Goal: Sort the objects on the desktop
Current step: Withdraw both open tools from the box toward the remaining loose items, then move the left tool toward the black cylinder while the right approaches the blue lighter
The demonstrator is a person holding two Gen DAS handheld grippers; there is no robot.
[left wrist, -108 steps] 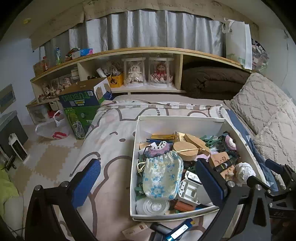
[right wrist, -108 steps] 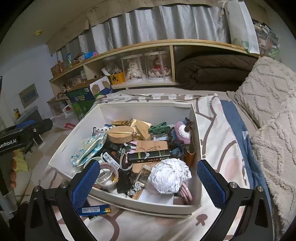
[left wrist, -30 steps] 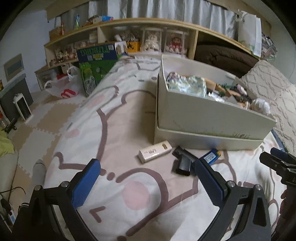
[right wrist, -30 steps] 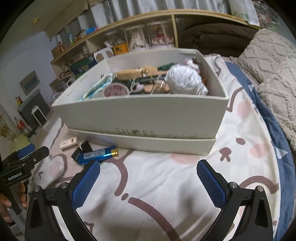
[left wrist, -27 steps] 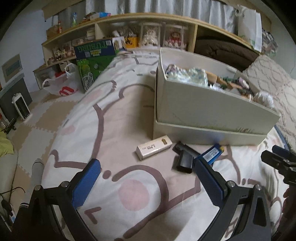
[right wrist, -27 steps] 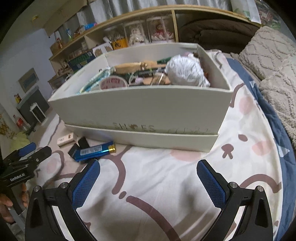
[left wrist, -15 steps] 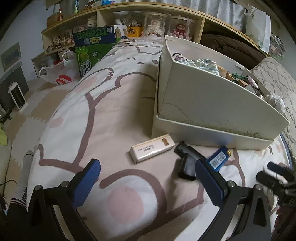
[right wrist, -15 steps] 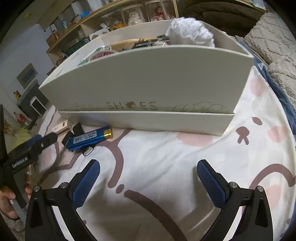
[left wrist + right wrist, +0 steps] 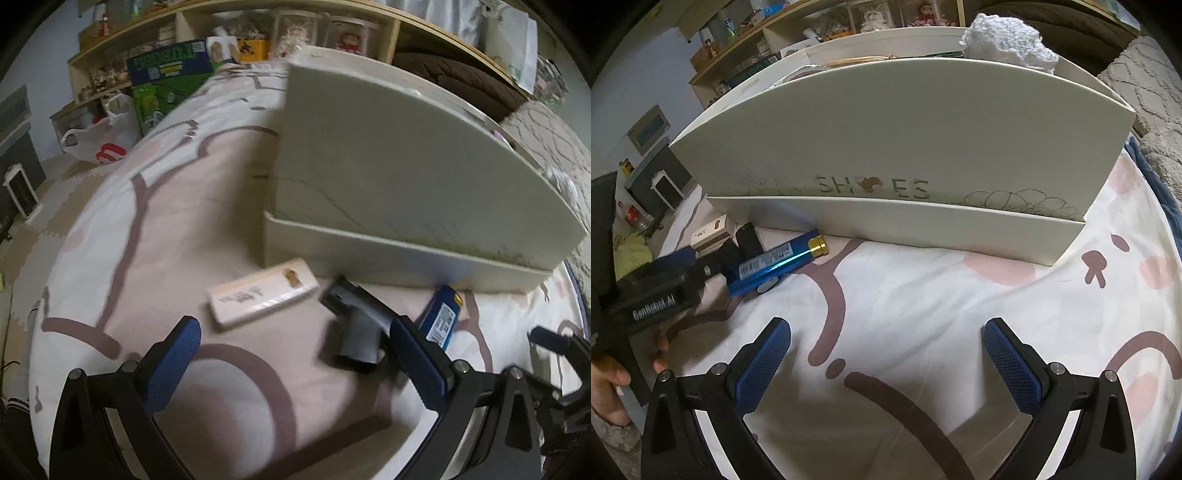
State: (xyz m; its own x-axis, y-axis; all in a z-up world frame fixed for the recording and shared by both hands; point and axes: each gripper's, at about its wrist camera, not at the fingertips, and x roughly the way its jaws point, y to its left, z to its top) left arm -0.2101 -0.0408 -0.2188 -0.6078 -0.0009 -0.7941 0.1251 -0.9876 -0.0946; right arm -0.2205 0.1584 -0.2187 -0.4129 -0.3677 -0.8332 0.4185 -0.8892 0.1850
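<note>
Three small things lie on the patterned bedspread [image 9: 177,206] in front of one cream shoe box [image 9: 388,173], and from left to right in the left wrist view they are one pale rectangular carton [image 9: 263,297], one black angular piece [image 9: 356,325] and one blue lighter [image 9: 441,317] with a gold cap. The carton lies flat and slanted, just beside the near left corner of the box's lid, which sits under the box as a tray. The black piece lies just right of the carton, apart from it, and the lighter lies just beside the black piece, its far end near the foot of the box. The left gripper [image 9: 295,363] hovers low over the bedspread with its two blue-padded fingers spread wide and nothing between them; its right finger [image 9: 417,362] sits in front of the black piece and the lighter, though contact cannot be judged in the blurred frame. In the right wrist view the same lighter [image 9: 777,260] lies at the left, beside the other gripper's black body, and the box [image 9: 905,147] fills the middle, marked SHOES, with one white knitted bundle [image 9: 1008,38] rising above its rim at the right. The right gripper [image 9: 886,363] also stands wide open and empty, over bare bedspread well short of the box.
</note>
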